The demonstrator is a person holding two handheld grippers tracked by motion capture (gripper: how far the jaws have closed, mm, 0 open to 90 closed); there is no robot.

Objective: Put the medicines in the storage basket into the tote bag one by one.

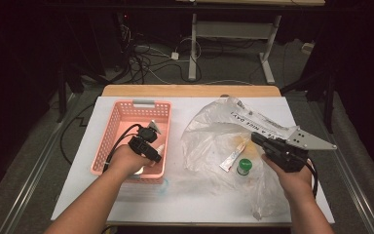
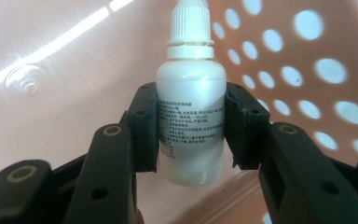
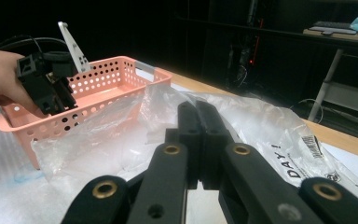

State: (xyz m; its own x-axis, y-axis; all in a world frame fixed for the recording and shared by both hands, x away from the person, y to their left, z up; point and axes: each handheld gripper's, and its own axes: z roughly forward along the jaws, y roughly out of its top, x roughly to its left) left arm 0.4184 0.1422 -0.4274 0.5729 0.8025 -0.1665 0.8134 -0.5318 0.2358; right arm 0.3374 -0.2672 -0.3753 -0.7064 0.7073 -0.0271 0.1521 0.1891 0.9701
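Two risks stand out, in my judgement: the pink basket (image 1: 111, 127) at centre left of the high view could shift if its wall is knocked; the white dropper bottle (image 2: 191, 116), clamped between the left gripper (image 2: 191, 126) pads low inside that basket, is smooth and could slip or tip on release. Right of centre, the crumpled plastic bag (image 1: 209, 134) spreads across the table; the right gripper (image 3: 199, 140), jaws together, grips its edge; a green-capped container (image 1: 244, 166) and a small tube (image 1: 230, 159) lie inside.

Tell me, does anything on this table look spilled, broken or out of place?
Nothing looks spilled or broken. The white dropper bottle is capped, upright in the left claw inside the pink basket. The crumpled plastic bag sprawls untidily, a green-capped item and a tube inside.
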